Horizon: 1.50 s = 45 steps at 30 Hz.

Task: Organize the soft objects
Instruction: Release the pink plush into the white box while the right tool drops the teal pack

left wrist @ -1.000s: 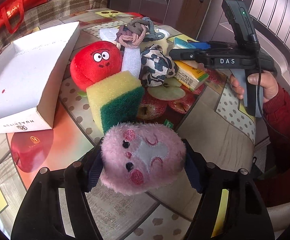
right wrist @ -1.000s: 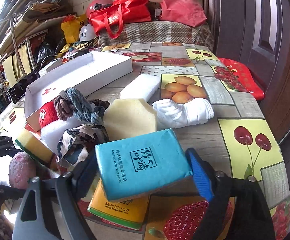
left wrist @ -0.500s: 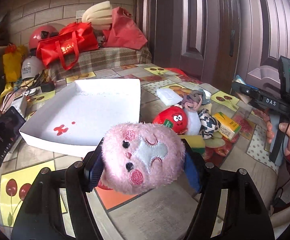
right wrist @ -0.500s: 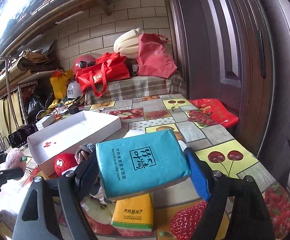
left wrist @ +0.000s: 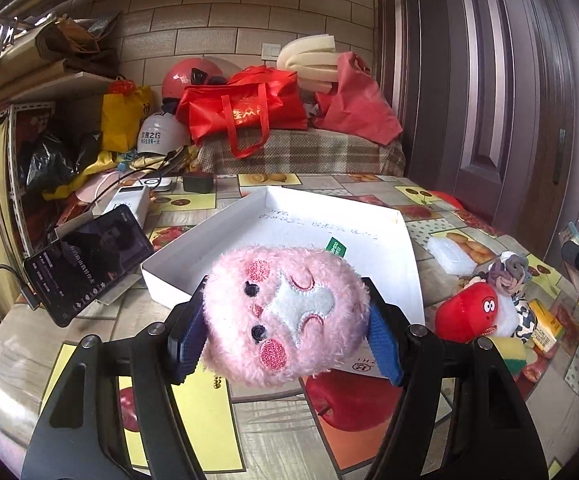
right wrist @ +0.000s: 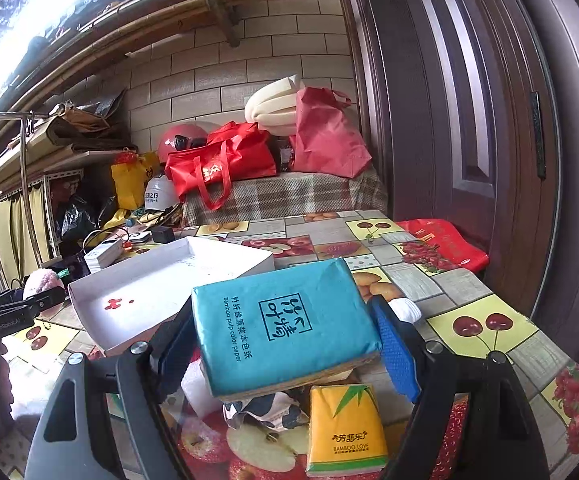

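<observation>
My left gripper (left wrist: 285,328) is shut on a fluffy pink plush toy (left wrist: 285,316), held above the table in front of the white shallow box (left wrist: 369,236). My right gripper (right wrist: 285,340) is shut on a teal pack of bamboo tissue paper (right wrist: 285,320), lifted over the pile. The same box (right wrist: 149,292) lies to its left in the right wrist view, with the pink plush (right wrist: 41,282) and left gripper at the far left. On the table stay a red plush ball (left wrist: 467,312), a grey knotted rope toy (left wrist: 509,270) and a yellow tissue pack (right wrist: 345,428).
A phone (left wrist: 85,264) leans at the table's left edge beside a white power bank (left wrist: 129,200). A white foam block (left wrist: 449,256) and a yellow-green sponge (left wrist: 509,354) lie right of the box. Red bags (left wrist: 245,110) and helmets pile behind; a brown door (right wrist: 469,120) stands right.
Both grippers rose and tilted up with their loads. The left one swung left from the toy pile to face the white box. The right one lifted the teal pack off the yellow pack.
</observation>
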### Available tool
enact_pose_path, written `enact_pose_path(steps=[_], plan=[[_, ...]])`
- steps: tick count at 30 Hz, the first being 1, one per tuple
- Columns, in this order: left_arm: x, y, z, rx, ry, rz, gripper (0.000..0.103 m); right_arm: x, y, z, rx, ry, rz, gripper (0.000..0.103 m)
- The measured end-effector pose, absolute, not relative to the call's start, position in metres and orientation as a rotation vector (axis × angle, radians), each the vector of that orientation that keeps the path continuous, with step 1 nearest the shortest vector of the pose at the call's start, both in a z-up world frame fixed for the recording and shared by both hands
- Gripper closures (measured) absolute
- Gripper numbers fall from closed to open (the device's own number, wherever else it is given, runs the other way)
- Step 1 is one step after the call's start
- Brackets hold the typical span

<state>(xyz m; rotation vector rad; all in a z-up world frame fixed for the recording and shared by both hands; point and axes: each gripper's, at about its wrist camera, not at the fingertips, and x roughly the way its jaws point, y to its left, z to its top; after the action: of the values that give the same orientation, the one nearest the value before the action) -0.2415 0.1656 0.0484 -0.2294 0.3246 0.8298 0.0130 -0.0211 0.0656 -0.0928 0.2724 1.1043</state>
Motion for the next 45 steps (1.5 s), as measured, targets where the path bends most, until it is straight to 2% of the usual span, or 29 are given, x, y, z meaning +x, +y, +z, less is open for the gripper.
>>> enact_pose_path(steps=[13,22,26,35,42,45], plan=[[-0.238,0.198,0.052,-0.169,0.259,0.898,0.033,-0.056,0.04,0.058,-0.178,0.3,1.3,0.022],[-0.255,0.219,0.051,-0.278,0.212,0.941,0.033,-0.075,0.104,0.048,-0.124,0.387,1.428,0.022],[-0.247,0.22,0.05,-0.267,0.241,0.941,0.033,-0.061,0.11,0.049,-0.111,0.356,1.361,0.022],[-0.217,0.236,0.05,-0.238,0.293,0.912,0.033,-0.003,0.11,0.049,-0.049,0.407,1.147,0.021],[-0.196,0.263,0.046,-0.307,0.353,0.885,0.033,-0.036,0.122,0.054,-0.158,0.299,1.165,0.021],[-0.194,0.271,0.042,-0.347,0.383,0.882,0.033,-0.045,0.138,0.055,-0.192,0.308,1.172,0.021]])
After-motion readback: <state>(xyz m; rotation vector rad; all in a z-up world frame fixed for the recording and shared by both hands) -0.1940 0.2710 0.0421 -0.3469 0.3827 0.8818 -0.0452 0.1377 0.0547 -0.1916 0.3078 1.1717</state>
